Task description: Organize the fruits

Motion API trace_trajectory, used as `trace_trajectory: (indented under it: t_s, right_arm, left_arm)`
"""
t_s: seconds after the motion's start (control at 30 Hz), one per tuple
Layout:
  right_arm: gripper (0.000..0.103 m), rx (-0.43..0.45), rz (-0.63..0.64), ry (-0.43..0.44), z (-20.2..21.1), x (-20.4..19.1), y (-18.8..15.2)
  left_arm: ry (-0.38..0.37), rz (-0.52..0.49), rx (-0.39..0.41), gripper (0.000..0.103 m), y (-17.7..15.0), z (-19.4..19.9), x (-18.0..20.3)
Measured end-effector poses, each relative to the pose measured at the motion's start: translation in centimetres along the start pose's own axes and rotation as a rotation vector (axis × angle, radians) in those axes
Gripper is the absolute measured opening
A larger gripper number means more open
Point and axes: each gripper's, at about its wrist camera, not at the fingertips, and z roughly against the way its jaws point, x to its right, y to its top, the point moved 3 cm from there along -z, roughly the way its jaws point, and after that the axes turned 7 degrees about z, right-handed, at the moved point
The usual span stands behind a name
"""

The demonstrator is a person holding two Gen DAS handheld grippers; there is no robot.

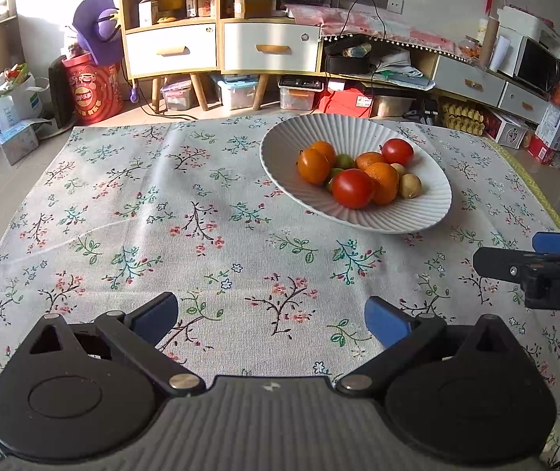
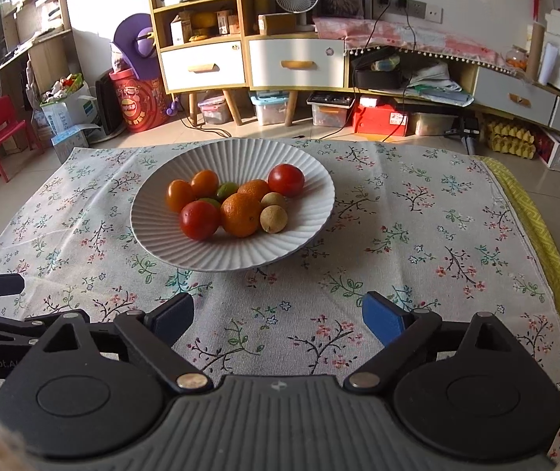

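Both grippers hang low over the near end of the table, nearest to where I stand. On the left gripper (image 1: pixel 271 316) the blue pads (image 1: pixel 384 324) are spread wide with only cloth showing between them; the right gripper (image 2: pixel 278 320) is spread much the same, its fingers (image 2: pixel 172 320) well apart and holding nothing. Each one juts into the edge of the other's view, so they sit side by side, apart from each other.

Under them the floral tablecloth (image 1: pixel 201 235) covers the whole tabletop, creased in a few places, with a strip of yellow mat (image 2: pixel 546 259) showing along its right edge.

Farther back on the cloth sits the white ribbed plate (image 2: pixel 233 251), clear of both grippers and more in front of the right one. All the fruit is piled on it: two red tomatoes (image 2: pixel 199 219), one at the front and one at the back right; several oranges (image 2: pixel 240 214) in the middle and to the left; green limes (image 2: pixel 227 190) tucked between them; and two small brownish round fruits (image 2: pixel 273 219) on the right side of the heap.
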Motion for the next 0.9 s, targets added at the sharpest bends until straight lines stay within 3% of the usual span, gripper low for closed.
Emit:
trace_trajectory:
  t_s: [0.4, 0.53, 0.9]
  right_arm:
    - [0.101, -0.002, 0.041, -0.040, -0.2, -1.9, -1.3]
    - [0.102, -0.039, 0.047, -0.045, -0.4, -2.4, -1.9]
    - [0.102, -0.082, 0.070, -0.043, -0.3, -3.5, -2.9]
  left_arm:
    - [0.076, 0.042, -0.030, 0.101, -0.5, 0.3, -0.6]
    - [0.106, 0.044, -0.025, 0.101, -0.6, 0.7, -0.7]
    - [0.112, 0.035, -0.026, 0.101, -0.9, 1.3, -0.5]
